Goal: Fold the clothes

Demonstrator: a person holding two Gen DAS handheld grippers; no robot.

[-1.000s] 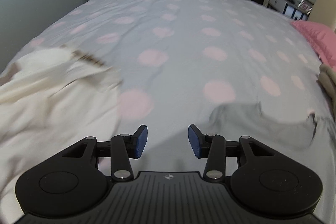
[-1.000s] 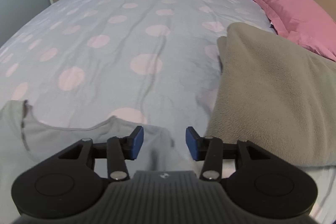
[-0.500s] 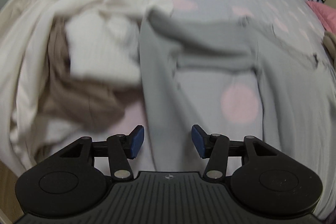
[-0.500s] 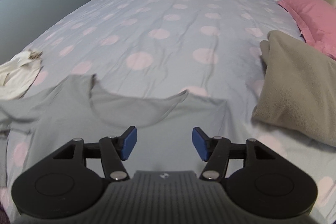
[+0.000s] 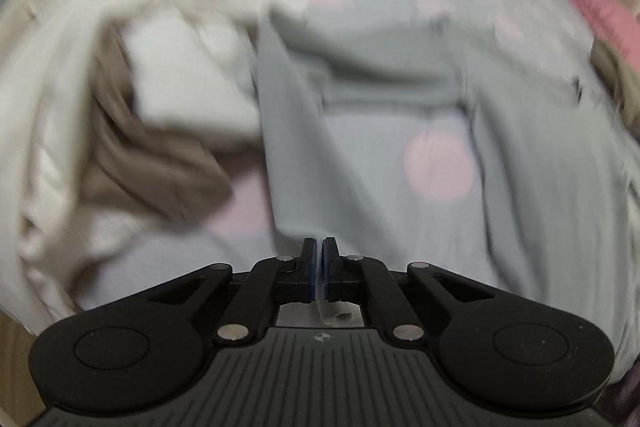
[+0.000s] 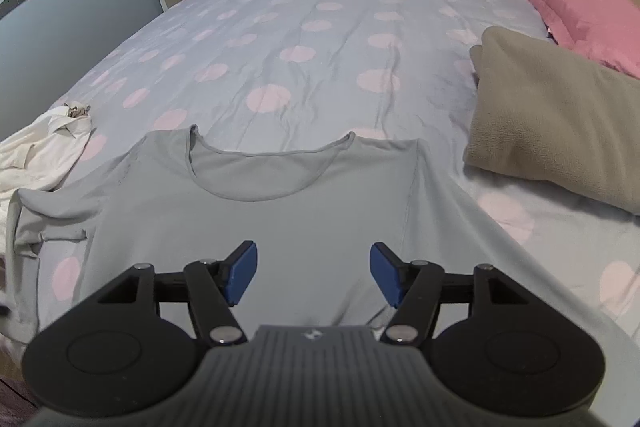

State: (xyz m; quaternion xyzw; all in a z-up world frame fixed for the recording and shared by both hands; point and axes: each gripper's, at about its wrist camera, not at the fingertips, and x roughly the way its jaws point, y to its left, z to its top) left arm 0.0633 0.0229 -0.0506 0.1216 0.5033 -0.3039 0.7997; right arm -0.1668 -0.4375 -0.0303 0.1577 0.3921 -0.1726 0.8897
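Two claws work over a bed (image 6: 320,39) covered in a pale grey sheet with pink dots. Farthest left, a heap of cream and brown clothes (image 5: 120,87) lies crumpled at the bed's edge, touching the left sleeve of the grey T-shirt (image 6: 248,219). That shirt is spread nearly flat on the near part of the bed, neckline pointing away toward the far end, its left sleeve bunched and its right side running down off the near edge. In the blurred left wrist view, the left claw (image 5: 319,259) is clenched on the shirt's lower left edge: its blue pads have just come together, with a thin strip of grey fabric pinched between them and poking out behind. Farther right, the right claw (image 6: 313,275) hangs above the shirt's middle, released, its jaws having just spread wider with only air between them and the cloth below untouched. To the right of the shirt sits a folded tan blanket (image 6: 560,131), near but apart from it, and beyond that a pink pillow (image 6: 580,7) rests by the headboard.
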